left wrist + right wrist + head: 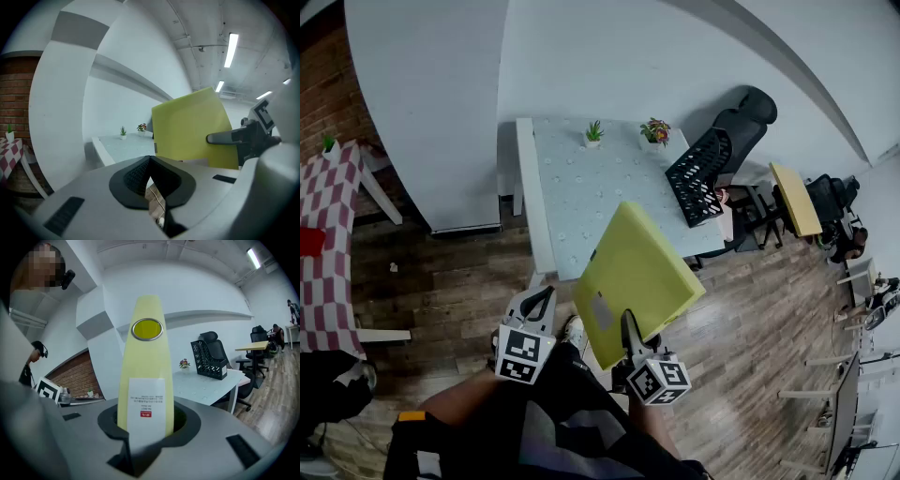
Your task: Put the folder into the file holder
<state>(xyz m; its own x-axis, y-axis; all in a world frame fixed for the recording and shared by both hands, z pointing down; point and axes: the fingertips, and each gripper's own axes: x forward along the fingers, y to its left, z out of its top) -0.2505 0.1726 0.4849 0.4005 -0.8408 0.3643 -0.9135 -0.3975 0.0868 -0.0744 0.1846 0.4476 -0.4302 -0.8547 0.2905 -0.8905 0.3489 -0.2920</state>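
Head view shows my right tongs (630,326) clamped on the lower edge of the yellow folder (633,277), which rises tilted in the air ahead of them. My left tongs (538,302), just to the left of the right tongs and clear of the folder, have their jaws together on nothing. Well beyond both tongs, ahead and to the right, the black file holder (698,178) stands on a pale table (581,197).

The yellow-green plastic folder (637,277), white-labelled at its spine, hangs tilted in mid-air. The black mesh file holder (698,178) stands upright at the desk's (600,187) right edge.
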